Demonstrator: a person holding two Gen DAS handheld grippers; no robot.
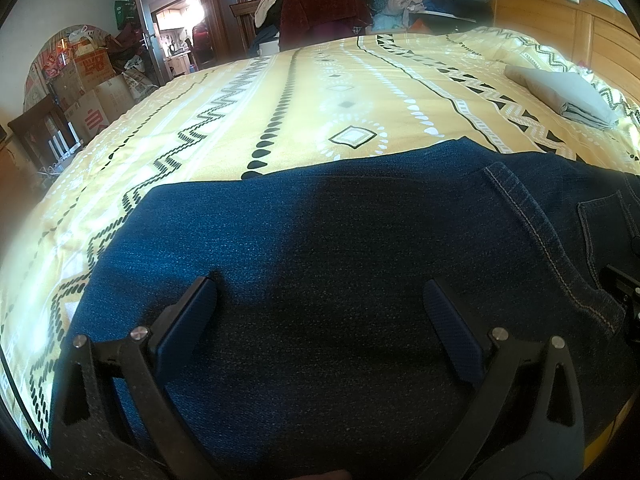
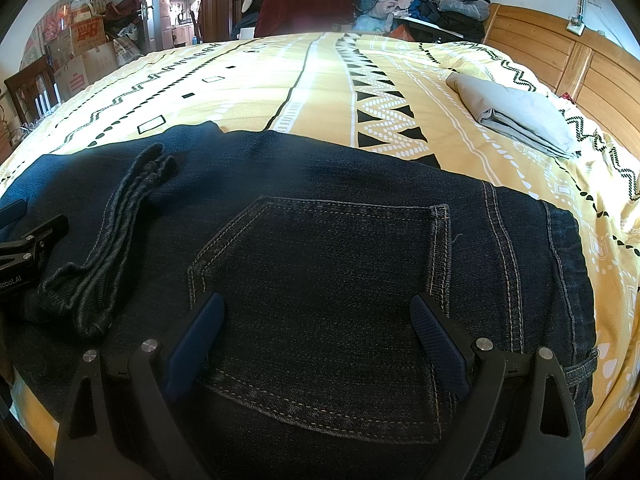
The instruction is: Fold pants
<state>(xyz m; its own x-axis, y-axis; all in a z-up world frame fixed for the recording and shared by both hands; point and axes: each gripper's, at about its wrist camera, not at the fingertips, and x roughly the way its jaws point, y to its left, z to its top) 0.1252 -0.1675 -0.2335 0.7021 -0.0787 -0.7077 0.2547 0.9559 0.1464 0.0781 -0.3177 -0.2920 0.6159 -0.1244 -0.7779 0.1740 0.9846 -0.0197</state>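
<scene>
My left gripper (image 1: 320,300) low and level, jaws spread wide, nothing between the blue pads (image 1: 452,332), my right gripper (image 2: 316,324) just beside it, jaws equally wide, blue pads (image 2: 196,344) bare, both pointing forward.

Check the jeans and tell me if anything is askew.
On the jeans, the hem ends lie bunched and slanted left of the back pocket, not squared with the fold. Both hand-held grippers hover open.

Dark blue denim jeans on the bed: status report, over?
Left gripper open, right gripper open, both empty. Dark blue denim jeans partly folded, back pocket up. Folded grey cloth lies apart.
</scene>
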